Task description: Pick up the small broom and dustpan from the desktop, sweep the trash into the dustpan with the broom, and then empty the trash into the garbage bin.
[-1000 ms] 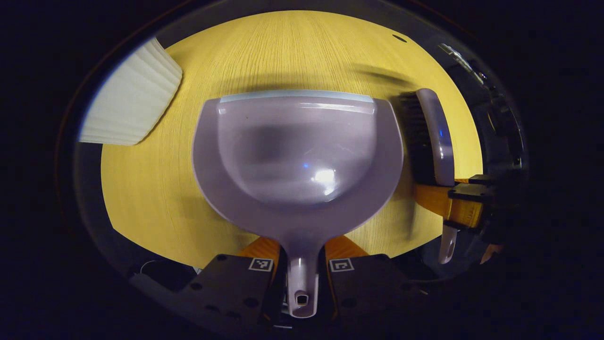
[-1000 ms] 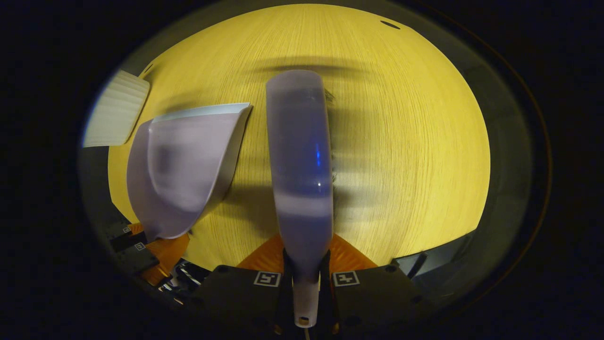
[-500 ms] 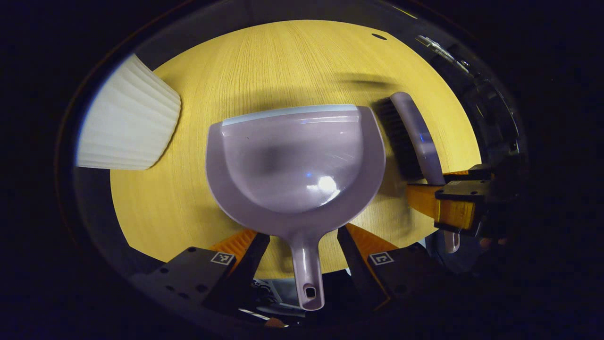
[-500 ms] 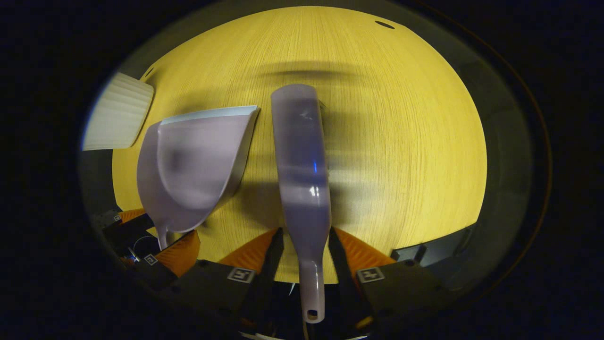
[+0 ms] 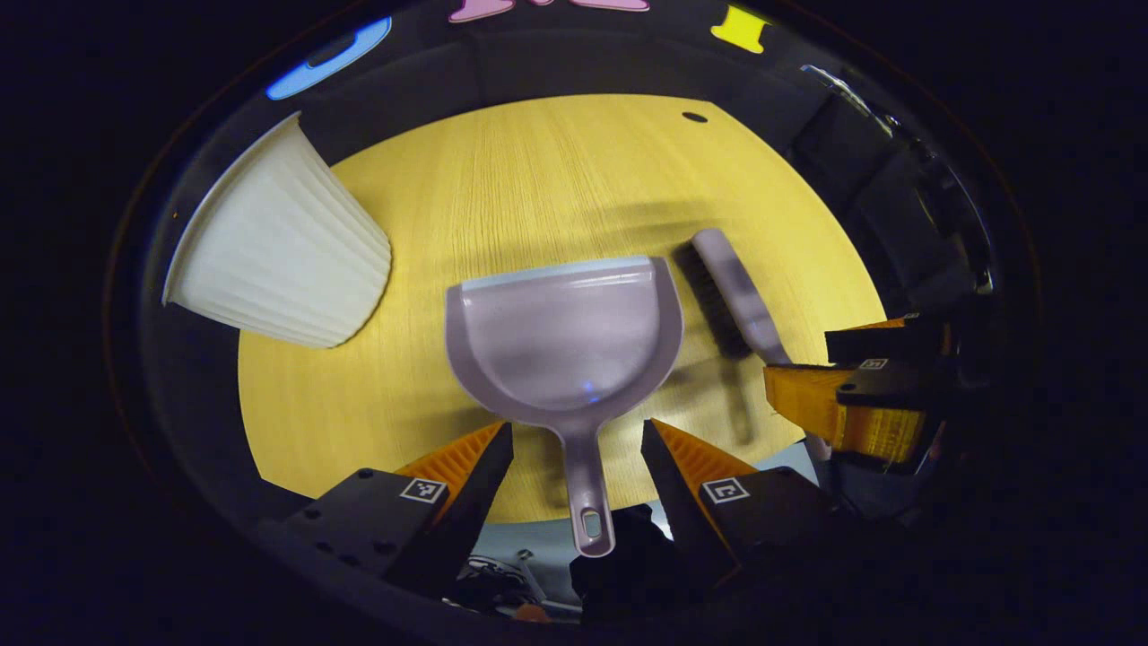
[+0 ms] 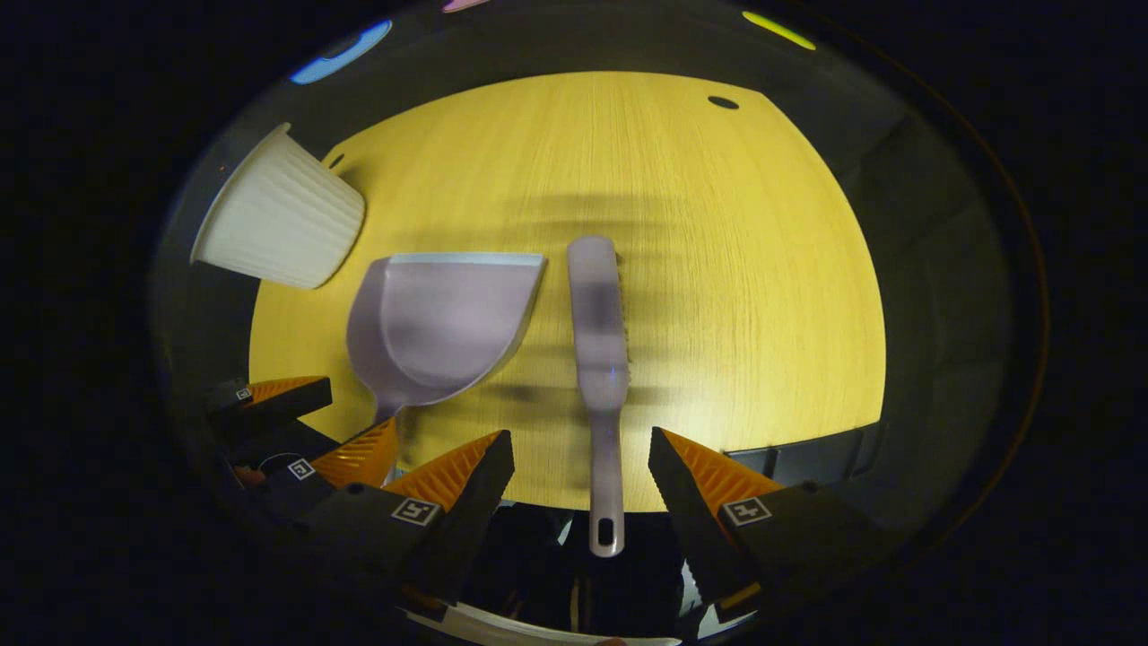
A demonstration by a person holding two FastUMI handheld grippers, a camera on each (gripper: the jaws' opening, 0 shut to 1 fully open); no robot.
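Observation:
A lilac dustpan [image 5: 565, 345] lies flat on the yellow wooden desktop [image 5: 556, 188], its handle pointing over the near edge. My left gripper [image 5: 578, 449] stands open, one finger on each side of the handle without touching it. To the dustpan's right lies the small lilac broom [image 5: 731, 296] with dark bristles. In the right gripper view the broom [image 6: 599, 332] lies straight ahead beside the dustpan [image 6: 439, 323]. My right gripper [image 6: 581, 453] is open, clear of the broom's handle. The right gripper [image 5: 852, 395] also appears at the right of the left gripper view.
A white ribbed garbage bin [image 5: 278, 260] stands at the desktop's far left corner, also as the bin [image 6: 280, 215] in the right gripper view. A small dark hole [image 6: 723, 102] marks the far right of the desktop. The desktop's near edge runs just ahead of both grippers.
Both grippers went from shut on the handles to open and drew back from the table. Dustpan and broom now lie released on the desktop.

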